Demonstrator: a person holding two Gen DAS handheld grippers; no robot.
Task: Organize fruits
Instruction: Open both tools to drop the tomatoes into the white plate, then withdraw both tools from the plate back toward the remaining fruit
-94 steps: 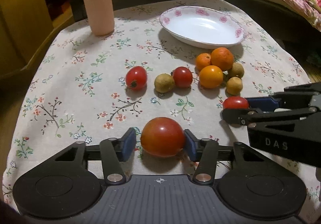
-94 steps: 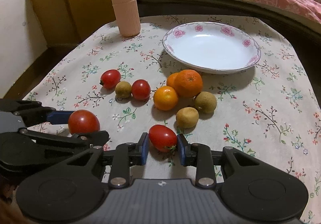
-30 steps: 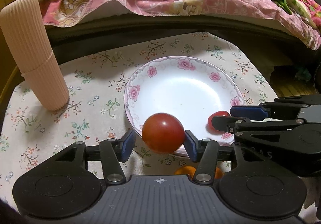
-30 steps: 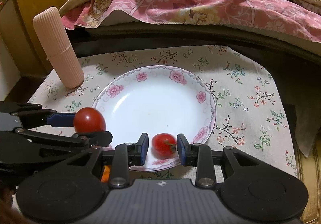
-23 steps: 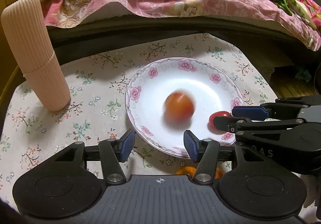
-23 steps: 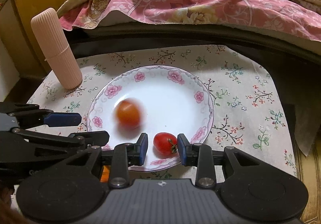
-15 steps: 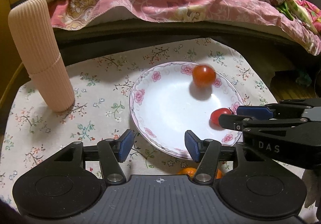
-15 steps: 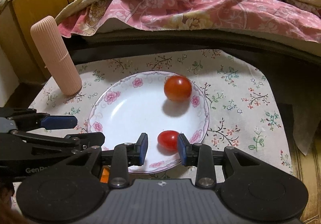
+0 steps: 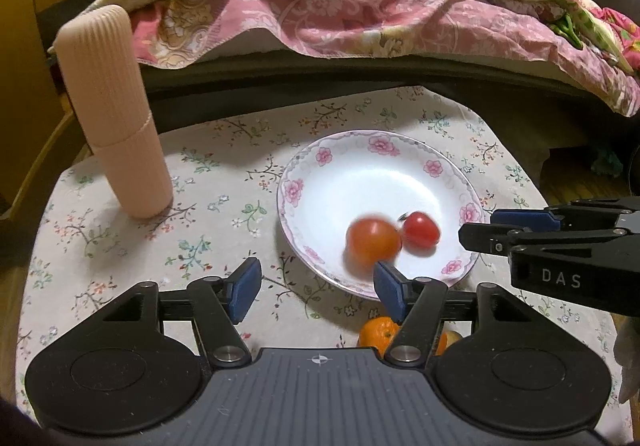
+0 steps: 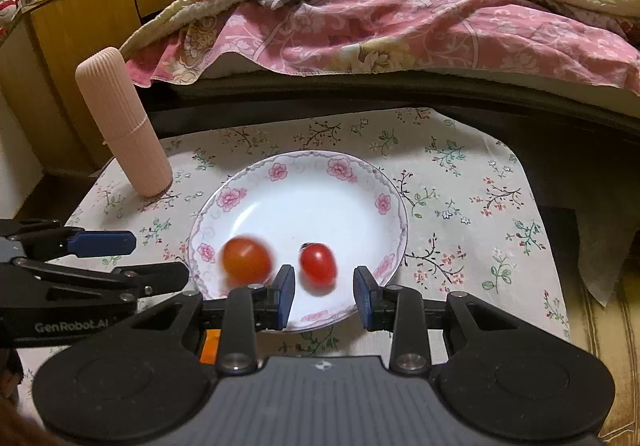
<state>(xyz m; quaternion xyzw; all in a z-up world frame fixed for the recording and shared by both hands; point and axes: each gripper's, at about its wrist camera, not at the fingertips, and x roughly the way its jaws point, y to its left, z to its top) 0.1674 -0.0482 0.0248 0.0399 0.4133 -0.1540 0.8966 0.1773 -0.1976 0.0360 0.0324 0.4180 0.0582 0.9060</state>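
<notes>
Both released claws, left gripper (image 9: 316,288) and right gripper (image 10: 324,296), are hovering by the flower-rimmed white plate (image 10: 280,174), where two red tomatoes (image 10: 246,260) are settling; next, fetching the oranges (image 9: 376,330) below it.

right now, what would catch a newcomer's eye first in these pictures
Two red tomatoes in the flowered plate: the bigger tomato is blurred, apparently rolling, and the smaller tomato lies just to its right. Both claws, left and right, hang open and empty at the plate's near rim.

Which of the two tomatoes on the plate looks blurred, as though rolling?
The larger, rounder tomato, on the left side of the plate; the smaller tomato beside it looks sharper.
</notes>
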